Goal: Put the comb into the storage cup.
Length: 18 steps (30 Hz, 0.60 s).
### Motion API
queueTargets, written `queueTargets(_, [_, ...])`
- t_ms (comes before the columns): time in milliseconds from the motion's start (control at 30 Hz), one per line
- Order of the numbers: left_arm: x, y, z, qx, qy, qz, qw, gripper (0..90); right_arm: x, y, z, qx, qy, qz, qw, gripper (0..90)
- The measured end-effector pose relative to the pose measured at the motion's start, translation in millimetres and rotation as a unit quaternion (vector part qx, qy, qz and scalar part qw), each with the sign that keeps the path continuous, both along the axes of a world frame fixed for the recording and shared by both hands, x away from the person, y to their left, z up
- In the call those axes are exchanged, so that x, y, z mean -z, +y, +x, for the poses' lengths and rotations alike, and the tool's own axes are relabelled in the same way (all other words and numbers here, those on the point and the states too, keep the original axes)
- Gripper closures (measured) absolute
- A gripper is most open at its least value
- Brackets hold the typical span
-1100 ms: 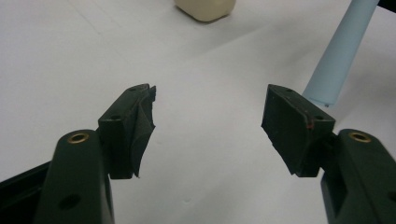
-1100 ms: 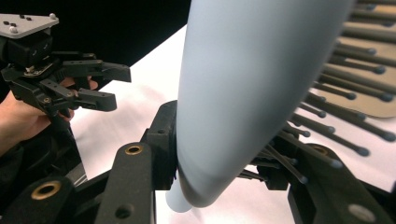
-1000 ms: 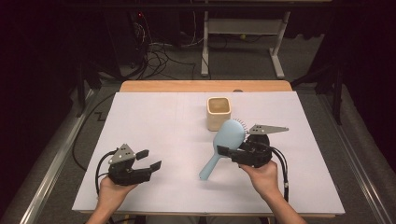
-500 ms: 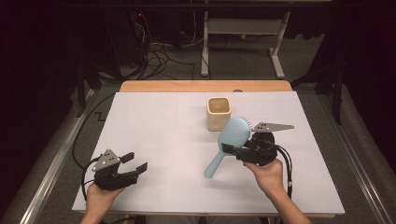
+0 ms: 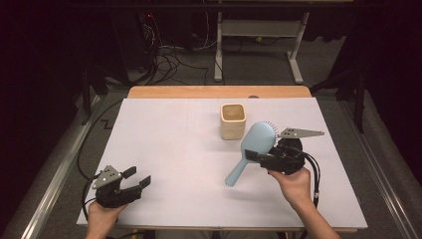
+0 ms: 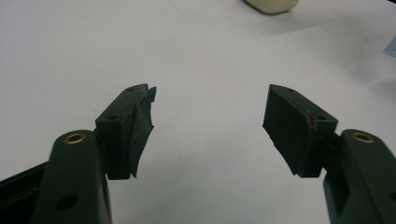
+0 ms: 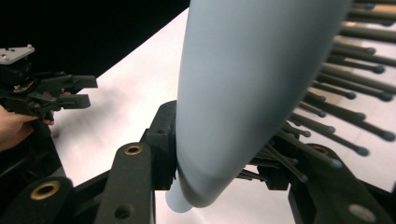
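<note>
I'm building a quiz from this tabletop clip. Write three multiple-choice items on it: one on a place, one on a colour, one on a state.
1. Where does the cream square-mouthed cup stand?
A. beside the left gripper
B. toward the far edge of the white table sheet, just beyond the brush
C. on the floor

2. What colour is the plastic paddle hairbrush?
A. light blue
B. red
C. black

3. How does the left gripper stand?
A. shut on the cup
B. shut on the brush
C. open, nothing between its jaws

Answers: 1 B, the high view shows the cup just behind the brush head. 2 A, head and handle are pale blue. 3 C, the left gripper view shows bare sheet between its spread jaws, while the right gripper clamps the brush.
</note>
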<state>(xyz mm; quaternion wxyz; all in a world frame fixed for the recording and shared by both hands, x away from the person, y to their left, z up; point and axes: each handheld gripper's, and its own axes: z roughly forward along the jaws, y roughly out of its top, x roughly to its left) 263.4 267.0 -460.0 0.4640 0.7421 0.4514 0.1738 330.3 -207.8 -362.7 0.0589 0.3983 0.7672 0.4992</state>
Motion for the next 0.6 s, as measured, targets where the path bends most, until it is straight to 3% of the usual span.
queueTargets(167, [4.6,4.1,0.5,-0.004,0.013,-0.004,0.9999,33.1,-2.5,-7.9,1.7,0.010,-0.001,-0.005,0.9999,57.1])
queueTargets(600, [8.4,2.5,0.3,-0.015,0.014,0.005,0.9998,31.1,-14.0,-26.1,6.4,0.032,-0.011,-0.015,0.9993,57.1])
